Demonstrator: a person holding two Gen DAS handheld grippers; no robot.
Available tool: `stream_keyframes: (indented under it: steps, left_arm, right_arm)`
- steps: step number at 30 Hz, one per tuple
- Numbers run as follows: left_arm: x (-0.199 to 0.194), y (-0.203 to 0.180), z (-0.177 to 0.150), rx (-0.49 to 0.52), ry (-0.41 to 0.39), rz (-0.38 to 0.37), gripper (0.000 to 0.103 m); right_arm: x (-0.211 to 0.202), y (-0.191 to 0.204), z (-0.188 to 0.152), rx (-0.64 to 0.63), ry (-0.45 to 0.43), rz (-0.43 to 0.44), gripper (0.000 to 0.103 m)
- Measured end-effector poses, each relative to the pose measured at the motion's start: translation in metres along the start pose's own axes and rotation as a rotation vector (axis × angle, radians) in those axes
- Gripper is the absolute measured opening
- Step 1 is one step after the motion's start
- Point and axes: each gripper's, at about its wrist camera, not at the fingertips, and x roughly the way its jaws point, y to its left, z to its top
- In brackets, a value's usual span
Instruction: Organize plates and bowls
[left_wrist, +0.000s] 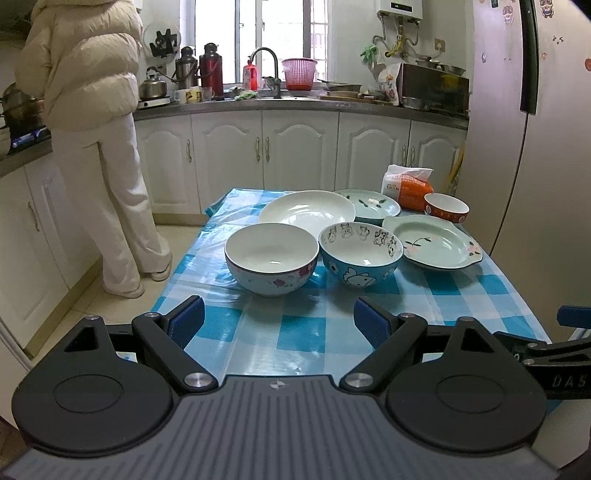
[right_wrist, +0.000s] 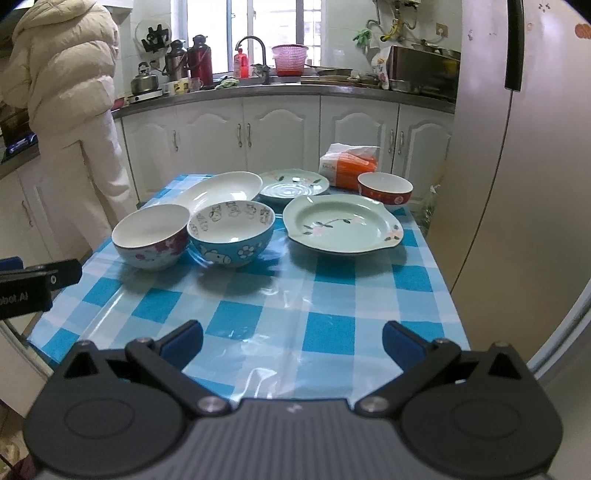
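On the blue-checked table (left_wrist: 295, 332) (right_wrist: 295, 295) stand a white floral bowl (left_wrist: 271, 264) (right_wrist: 151, 236), a blue cartoon bowl (left_wrist: 360, 258) (right_wrist: 232, 232), a large white plate (left_wrist: 306, 210) (right_wrist: 221, 190), a small green plate (left_wrist: 369, 205) (right_wrist: 293, 188), a green eared plate (left_wrist: 432, 242) (right_wrist: 341, 225) and a red bowl (left_wrist: 446, 206) (right_wrist: 385, 188). My left gripper (left_wrist: 279, 319) is open and empty, short of the two near bowls. My right gripper (right_wrist: 291, 341) is open and empty above the table's near part.
An orange tissue pack (left_wrist: 406, 186) (right_wrist: 349, 166) lies at the table's back right. A person in a cream jacket (left_wrist: 85, 110) (right_wrist: 62, 92) stands left at the counter. A fridge (left_wrist: 535, 147) (right_wrist: 517, 147) stands close on the right. Cabinets line the back.
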Motion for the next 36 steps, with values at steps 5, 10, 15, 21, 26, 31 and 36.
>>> stream_keyframes:
  steps: [5,10,15,21,26,31,36]
  left_arm:
    - [-0.002,-0.005,-0.002,0.007,0.002,-0.016,0.103]
    - [-0.001,-0.011,-0.011,0.031,0.026,-0.039,0.103]
    - [0.006,-0.023,-0.022,0.071,0.07,-0.075,0.103]
    - [0.01,-0.036,-0.037,0.125,0.105,-0.098,0.103]
    - [0.01,-0.045,-0.043,0.155,0.127,-0.102,0.103]
    - [0.005,-0.045,-0.047,0.165,0.131,-0.108,0.103]
    - [0.009,-0.048,-0.049,0.18,0.135,-0.111,0.103]
  right_arm:
    - [-0.004,0.001,-0.001,-0.01,-0.012,0.0,0.103]
    - [-0.005,-0.004,-0.004,0.0,-0.01,-0.014,0.103]
    - [-0.001,-0.01,-0.014,0.015,0.013,-0.034,0.103]
    - [0.002,-0.023,-0.027,0.039,0.032,-0.072,0.103]
    - [0.009,-0.035,-0.039,0.079,0.055,-0.099,0.103]
    - [0.012,-0.04,-0.045,0.094,0.069,-0.114,0.103]
    - [0.013,-0.045,-0.046,0.107,0.068,-0.12,0.103]
